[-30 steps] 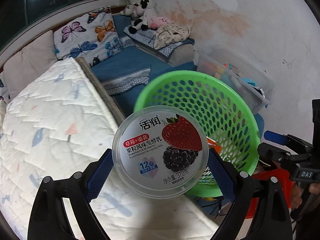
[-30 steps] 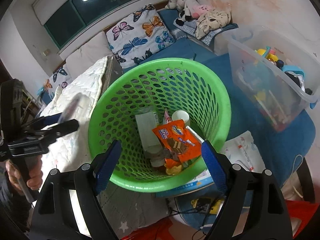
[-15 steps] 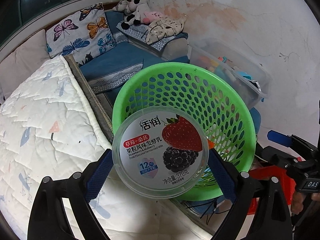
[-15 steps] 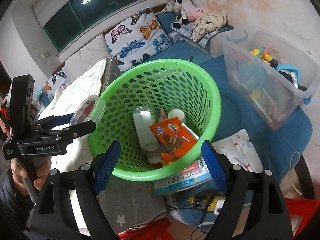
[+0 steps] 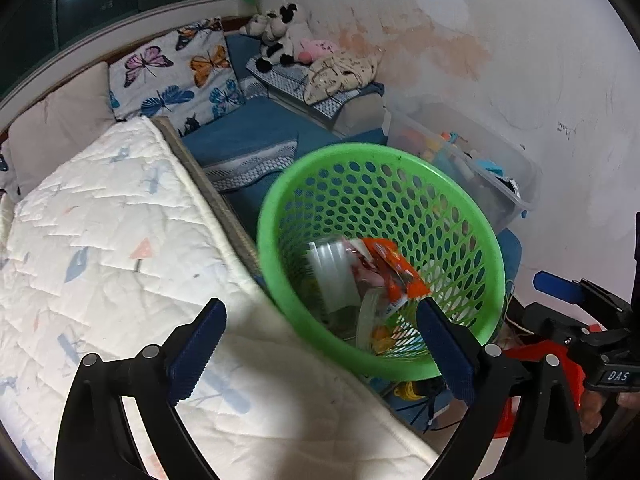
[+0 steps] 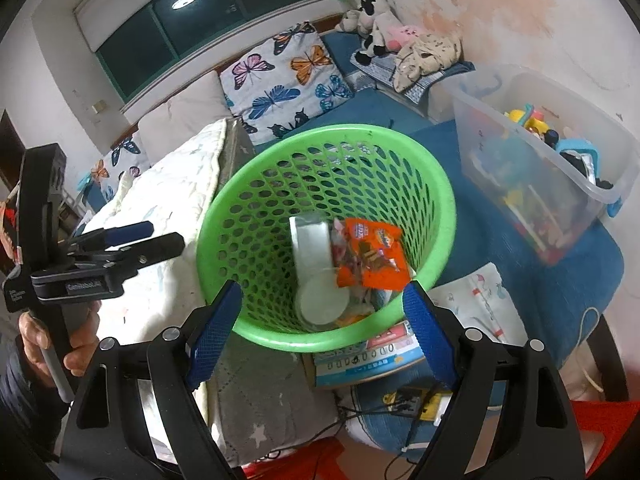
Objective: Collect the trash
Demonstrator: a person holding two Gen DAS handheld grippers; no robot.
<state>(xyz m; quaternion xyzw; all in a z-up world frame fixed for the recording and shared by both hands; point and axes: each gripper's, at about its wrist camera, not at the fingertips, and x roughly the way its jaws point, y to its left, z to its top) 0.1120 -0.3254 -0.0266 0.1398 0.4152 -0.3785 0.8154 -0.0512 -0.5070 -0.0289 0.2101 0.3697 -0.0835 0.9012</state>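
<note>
Clear yogurt tub [image 6: 322,300] now in green basket [image 6: 446,216], left gripper [image 5: 322,354] just opened, empty

A butterfly pillow [image 6: 286,80] and plush toys [image 6: 374,20] lie beyond a clear toy bin [image 6: 540,168] (lidless)

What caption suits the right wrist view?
Open right gripper above green basket holding orange wrapper and round tub.

Trash in the green basket [image 5: 280,208] shows smeared in the left wrist view; a pale round tub [image 6: 322,300], possibly upside down, lies half under the orange wrapper [image 6: 370,258]. Toys in the clear bin [image 6: 532,152] blur behind its wall. The booklet [image 6: 368,356] lies partly under the basket.
</note>
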